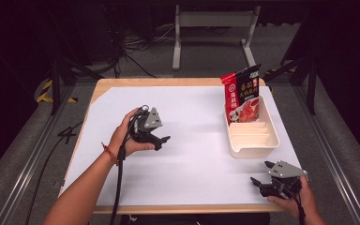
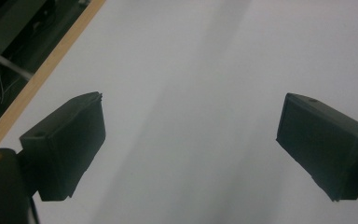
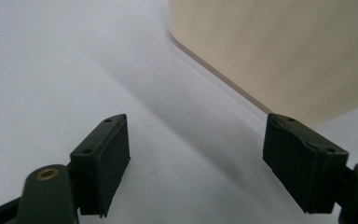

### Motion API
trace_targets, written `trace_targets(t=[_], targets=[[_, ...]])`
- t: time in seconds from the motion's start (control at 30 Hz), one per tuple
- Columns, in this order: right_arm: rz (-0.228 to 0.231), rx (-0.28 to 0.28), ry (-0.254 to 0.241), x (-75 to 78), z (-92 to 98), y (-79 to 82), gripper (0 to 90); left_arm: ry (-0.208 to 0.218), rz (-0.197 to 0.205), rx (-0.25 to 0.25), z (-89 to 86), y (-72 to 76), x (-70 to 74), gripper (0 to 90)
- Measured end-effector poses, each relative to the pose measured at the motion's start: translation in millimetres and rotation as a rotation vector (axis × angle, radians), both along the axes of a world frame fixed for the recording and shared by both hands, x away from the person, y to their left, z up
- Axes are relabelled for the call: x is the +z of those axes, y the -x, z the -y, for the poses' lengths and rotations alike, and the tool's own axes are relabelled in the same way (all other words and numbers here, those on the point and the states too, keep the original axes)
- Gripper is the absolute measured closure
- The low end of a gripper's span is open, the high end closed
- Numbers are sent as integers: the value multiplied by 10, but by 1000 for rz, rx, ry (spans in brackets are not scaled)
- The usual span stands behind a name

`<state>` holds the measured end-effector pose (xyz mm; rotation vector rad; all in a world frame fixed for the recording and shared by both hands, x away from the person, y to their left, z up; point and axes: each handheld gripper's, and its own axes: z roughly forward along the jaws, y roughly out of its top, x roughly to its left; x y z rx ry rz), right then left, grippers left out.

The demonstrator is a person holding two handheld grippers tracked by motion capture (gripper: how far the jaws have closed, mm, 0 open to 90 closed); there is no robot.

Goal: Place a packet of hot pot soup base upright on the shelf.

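Left tongs (image 1: pixel 161 140) spread, empty, above tabletop (image 1: pixel 192 154). Right tongs (image 1: pixel 261 174) spread, empty; tray (image 1: pixel 253 145) just ahead, pouch (image 1: pixel 242 93) inside.

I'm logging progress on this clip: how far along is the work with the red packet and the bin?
Looks done: the red packet stands upright in the far compartment of the bin. In hand: nothing; the left gripper and right gripper are both open and empty, apart from the bin. Left: the nearer compartments hold nothing, and no other packet lies on the table.
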<state>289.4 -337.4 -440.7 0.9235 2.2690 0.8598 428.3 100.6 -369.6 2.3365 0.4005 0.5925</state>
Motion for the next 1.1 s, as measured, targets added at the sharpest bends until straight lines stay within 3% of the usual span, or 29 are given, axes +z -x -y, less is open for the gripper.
trace_targets(t=[0.23,0.7,0.9,1.03,1.1], targets=[[-5,6,0,-1,-12,3,229,-2,-16,7,-116,99,-89,84],[-8,7,6,-8,-33,-3,228,18,0,77,-483,310,-179,76],[-7,6,5,-6,-36,-2,228,58,-3,99,-682,391,-242,64],[-9,8,8,-6,-40,-6,228,59,4,115,-774,426,-290,62],[-6,6,6,-4,-38,-7,228,23,3,140,-843,443,-356,62]])
